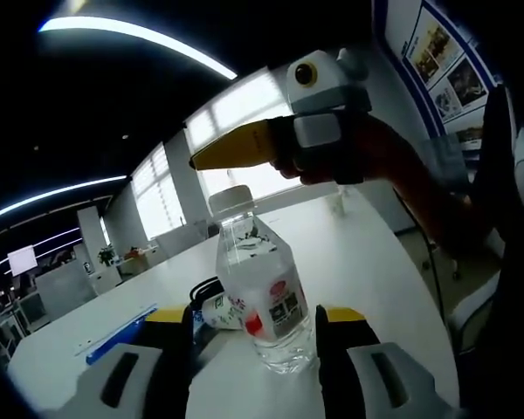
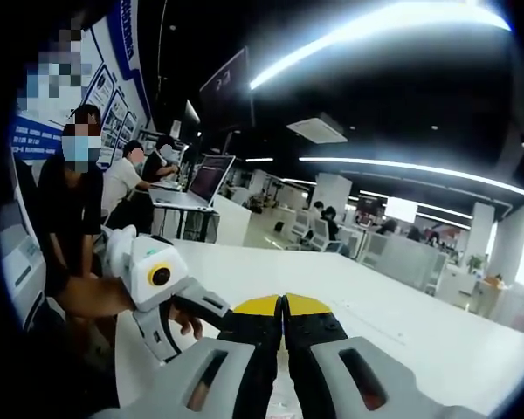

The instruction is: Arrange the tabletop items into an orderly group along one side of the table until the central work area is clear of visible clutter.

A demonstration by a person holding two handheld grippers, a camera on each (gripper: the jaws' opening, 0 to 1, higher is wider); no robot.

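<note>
A clear water bottle (image 1: 264, 292) with a white cap and a red-and-white label stands upright on the white table (image 1: 367, 253). My left gripper (image 1: 256, 314) is open, with a yellow-tipped jaw on either side of the bottle's lower half; a gap shows at the left jaw. Just behind the bottle, a small white labelled item (image 1: 217, 312) lies beside a black loop. My right gripper (image 1: 211, 155) hovers above the bottle, held by a hand, its yellow jaws shut and empty. In the right gripper view, the right gripper (image 2: 284, 305) is shut over the table, and the left gripper (image 2: 201, 305) reaches in from the left.
A blue pen-like strip (image 1: 118, 336) lies on the table to the left. Seated people (image 2: 127, 179) work at a laptop (image 2: 205, 182) beyond the table's far edge. An office chair (image 1: 498, 288) stands at the table's right side.
</note>
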